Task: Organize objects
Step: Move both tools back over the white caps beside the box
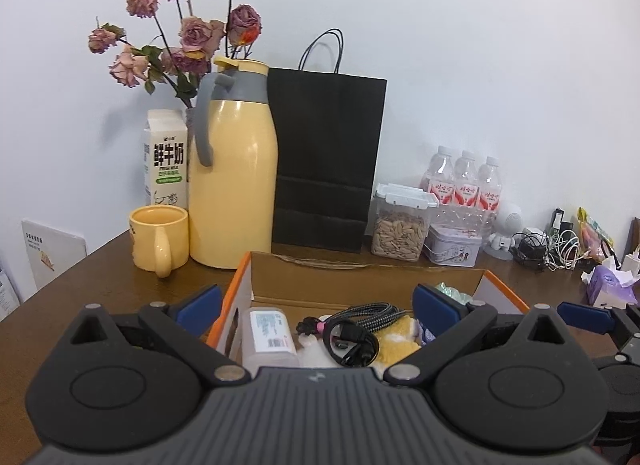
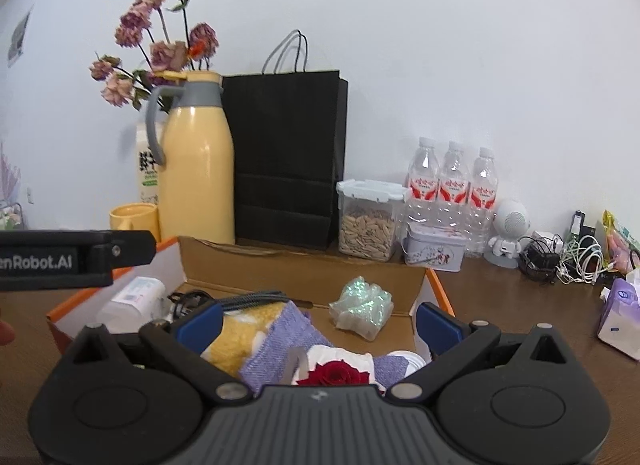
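A cardboard box (image 1: 240, 289) with orange edges stands on the brown table right in front of both grippers. It holds a white bottle (image 1: 270, 335), a black braided cable (image 1: 352, 329), a yellow plush (image 2: 240, 329), a purple cloth (image 2: 288, 341), a red rose (image 2: 334, 373) and an iridescent packet (image 2: 362, 305). My left gripper (image 1: 316, 305) hovers open over the box's left half, with nothing between its blue pads. My right gripper (image 2: 318, 327) is wide open above the rose and cloth and touches neither. The left gripper's finger (image 2: 72, 259) shows at the left edge of the right wrist view.
Behind the box stand a yellow thermos (image 1: 234, 185), a yellow mug (image 1: 158, 239), a milk carton (image 1: 166, 161), dried roses (image 1: 192, 37) and a black paper bag (image 1: 326, 161). To the right are a seed jar (image 2: 368, 221), water bottles (image 2: 454, 185), a tin (image 2: 434, 249), tangled chargers (image 2: 560, 257) and a tissue pack (image 2: 618, 315).
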A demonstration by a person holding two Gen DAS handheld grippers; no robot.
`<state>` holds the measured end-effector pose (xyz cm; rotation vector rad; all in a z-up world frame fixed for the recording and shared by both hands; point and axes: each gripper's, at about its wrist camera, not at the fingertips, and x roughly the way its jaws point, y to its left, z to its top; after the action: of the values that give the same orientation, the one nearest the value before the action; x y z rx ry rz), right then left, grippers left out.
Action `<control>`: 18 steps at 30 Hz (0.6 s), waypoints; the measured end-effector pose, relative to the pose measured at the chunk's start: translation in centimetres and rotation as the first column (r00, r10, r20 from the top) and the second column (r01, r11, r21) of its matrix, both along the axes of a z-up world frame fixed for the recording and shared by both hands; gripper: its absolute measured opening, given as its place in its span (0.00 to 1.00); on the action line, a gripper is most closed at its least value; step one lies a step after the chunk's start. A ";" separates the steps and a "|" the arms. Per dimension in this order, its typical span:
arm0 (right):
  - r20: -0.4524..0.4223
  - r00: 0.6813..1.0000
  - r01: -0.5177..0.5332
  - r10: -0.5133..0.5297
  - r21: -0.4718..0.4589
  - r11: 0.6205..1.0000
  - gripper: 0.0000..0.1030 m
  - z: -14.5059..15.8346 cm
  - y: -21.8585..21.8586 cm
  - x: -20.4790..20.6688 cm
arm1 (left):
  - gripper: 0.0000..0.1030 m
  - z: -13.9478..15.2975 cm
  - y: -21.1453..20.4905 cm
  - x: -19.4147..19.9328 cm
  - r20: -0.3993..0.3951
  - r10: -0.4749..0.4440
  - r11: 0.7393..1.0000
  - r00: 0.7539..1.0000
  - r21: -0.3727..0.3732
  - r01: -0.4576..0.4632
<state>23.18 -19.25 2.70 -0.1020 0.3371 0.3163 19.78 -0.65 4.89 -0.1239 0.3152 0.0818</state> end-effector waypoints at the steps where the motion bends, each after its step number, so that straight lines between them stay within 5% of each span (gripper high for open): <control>1: 0.002 1.000 -0.004 0.004 -0.002 1.000 1.00 0.2 0.0 -0.3 | 1.00 0.1 0.0 -0.3 -0.002 0.001 1.000 1.000 -0.001 -0.001; 18: -0.032 0.999 -0.028 0.026 -0.047 0.999 1.00 0.2 -0.7 -6.5 | 1.00 0.6 0.8 -5.8 -0.038 0.012 1.000 0.999 0.028 -0.011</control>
<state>16.66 -19.92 2.90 -0.1485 0.3743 0.3370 14.01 0.13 5.45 -0.0962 0.3510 0.0999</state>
